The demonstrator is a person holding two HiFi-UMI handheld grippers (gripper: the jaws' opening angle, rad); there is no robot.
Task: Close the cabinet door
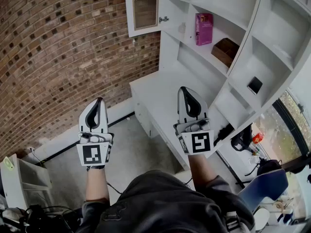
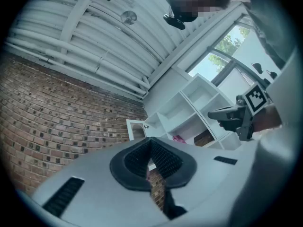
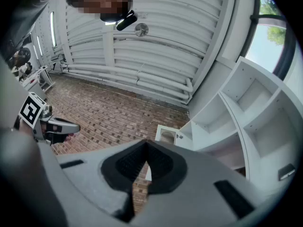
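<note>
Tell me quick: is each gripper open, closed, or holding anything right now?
Left gripper: closed, holding nothing.
Right gripper: closed, holding nothing.

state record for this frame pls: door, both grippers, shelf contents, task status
door: cabinet door swung open, at the upper left of the white shelf unit, next to the brick wall
left gripper: shut, empty, apart from the door
right gripper: shut, empty, in front of the shelf unit, apart from the door
shelf contents: pink box standing upright; brown box near it
task status: door not yet closed
</note>
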